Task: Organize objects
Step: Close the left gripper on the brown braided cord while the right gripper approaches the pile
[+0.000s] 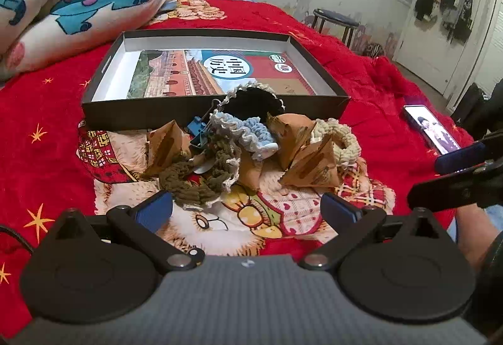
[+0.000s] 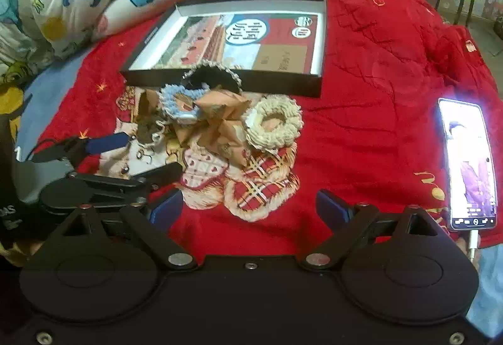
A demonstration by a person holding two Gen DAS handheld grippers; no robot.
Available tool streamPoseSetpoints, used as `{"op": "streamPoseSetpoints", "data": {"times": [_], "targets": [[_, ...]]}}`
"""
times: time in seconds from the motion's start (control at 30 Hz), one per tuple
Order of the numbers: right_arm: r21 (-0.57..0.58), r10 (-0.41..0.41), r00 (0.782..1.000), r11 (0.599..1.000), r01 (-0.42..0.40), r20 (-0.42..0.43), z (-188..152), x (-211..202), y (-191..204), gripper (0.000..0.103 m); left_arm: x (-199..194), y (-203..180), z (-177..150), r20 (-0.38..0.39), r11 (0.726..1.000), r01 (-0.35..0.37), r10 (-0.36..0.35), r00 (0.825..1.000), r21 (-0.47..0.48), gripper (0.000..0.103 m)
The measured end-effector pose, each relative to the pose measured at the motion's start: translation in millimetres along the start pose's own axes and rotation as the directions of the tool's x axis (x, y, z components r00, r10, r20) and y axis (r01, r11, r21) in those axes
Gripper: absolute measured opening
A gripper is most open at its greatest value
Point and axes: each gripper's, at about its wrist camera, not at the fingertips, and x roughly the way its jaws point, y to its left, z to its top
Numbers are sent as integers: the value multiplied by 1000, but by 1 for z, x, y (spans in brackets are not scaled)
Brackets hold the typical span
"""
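**Both tongs spread wide over the pile on the bed**

Left tongs (image 1: 246,210) sit nearest in the left wrist view, blue pads wide apart and holding nothing, above the red blanket (image 1: 63,112). Just beyond lies the pile: an olive crocheted scrunchie (image 1: 201,175), brown paper packets (image 1: 309,162), a blue binder clip (image 1: 197,133), a light-blue scrunchie (image 1: 248,133). Behind it, the shallow black box (image 1: 217,107) holds a book (image 1: 220,71).

Right tongs (image 2: 250,208) likewise stand apart and empty in the right wrist view. A cream scrunchie (image 2: 276,122) lies at the pile's right edge, near the box (image 2: 226,84). A lit phone (image 2: 468,162) lies far right.
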Motion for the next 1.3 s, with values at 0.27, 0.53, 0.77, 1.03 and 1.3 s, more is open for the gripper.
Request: {"op": "streamPoseSetpoints", "data": {"times": [0.27, 0.53, 0.77, 1.03, 1.3], "targets": [[21, -50, 998, 999, 50, 35, 1, 1, -2, 92, -5, 0, 2, 22, 998, 64, -64, 998, -25, 103], [83, -50, 998, 995, 46, 49, 9, 7, -5, 85, 3, -10, 4, 28, 997, 36, -38, 999, 68, 84], [46, -32, 998, 999, 29, 55, 7, 8, 4, 85, -1, -6, 3, 64, 998, 0, -3, 998, 57, 82], [71, -16, 998, 997, 11, 67, 7, 6, 0, 85, 2, -1, 4, 63, 999, -15, 13, 998, 31, 82], [58, 50, 998, 997, -53, 48, 2, 6, 4, 86, -1, -3, 4, 95, 999, -29, 26, 995, 29, 82]]}}
